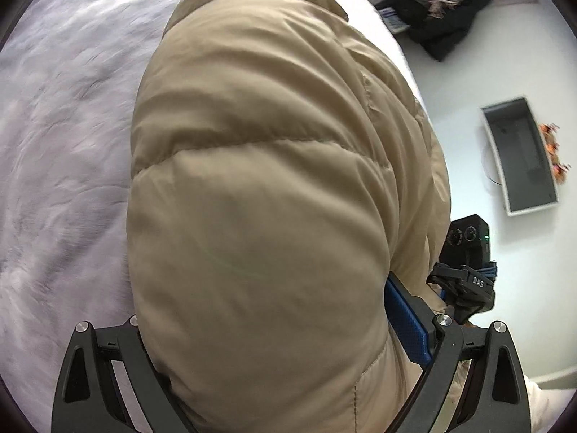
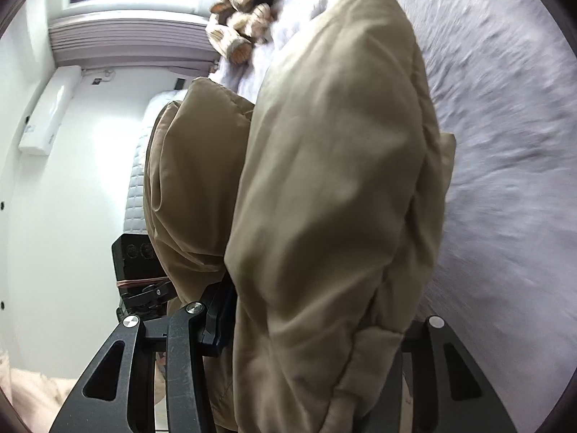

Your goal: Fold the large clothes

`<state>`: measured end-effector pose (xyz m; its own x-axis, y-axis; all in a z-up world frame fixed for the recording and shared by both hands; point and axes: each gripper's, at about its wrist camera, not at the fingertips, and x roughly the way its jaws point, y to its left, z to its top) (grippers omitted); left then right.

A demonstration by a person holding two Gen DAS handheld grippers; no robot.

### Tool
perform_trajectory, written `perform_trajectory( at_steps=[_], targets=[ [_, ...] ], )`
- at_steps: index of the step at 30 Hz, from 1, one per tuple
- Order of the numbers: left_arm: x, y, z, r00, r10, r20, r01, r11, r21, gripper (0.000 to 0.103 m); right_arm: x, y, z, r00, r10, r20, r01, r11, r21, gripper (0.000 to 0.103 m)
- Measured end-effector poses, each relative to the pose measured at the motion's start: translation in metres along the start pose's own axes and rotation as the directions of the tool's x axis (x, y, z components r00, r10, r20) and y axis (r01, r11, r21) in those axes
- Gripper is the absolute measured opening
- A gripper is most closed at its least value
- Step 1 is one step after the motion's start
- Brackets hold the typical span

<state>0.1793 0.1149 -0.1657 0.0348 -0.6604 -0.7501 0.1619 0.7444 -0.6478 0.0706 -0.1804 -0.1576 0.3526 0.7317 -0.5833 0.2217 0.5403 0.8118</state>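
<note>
Beige puffer jacket (image 1: 259,187): light, bulky, slippery, best pinched at quilted seams; clamped in left gripper (image 1: 285,328) and right gripper (image 2: 310,328) over bed (image 1: 61,137).

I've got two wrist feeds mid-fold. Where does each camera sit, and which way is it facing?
Left wrist: sits behind the left gripper, angled down at the tan puffer jacket held in its jaws, over the white furry blanket; the right gripper shows alongside.
Right wrist: sits behind the right gripper, also clamping the jacket; the left gripper shows.
Shared: jacket, blanket, each other's gripper.
</note>
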Motion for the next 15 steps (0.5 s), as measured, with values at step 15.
perform_trajectory(
  at_steps=[15],
  targets=[
    [0.013, 0.003, -0.023, 0.994, 0.094, 0.048, -0.096, 0.995, 0.036, 0.099, -0.044, 0.042, -0.018, 0.918, -0.367, 0.149, 0.370, 0.929, 0.008, 0.062]
  ],
)
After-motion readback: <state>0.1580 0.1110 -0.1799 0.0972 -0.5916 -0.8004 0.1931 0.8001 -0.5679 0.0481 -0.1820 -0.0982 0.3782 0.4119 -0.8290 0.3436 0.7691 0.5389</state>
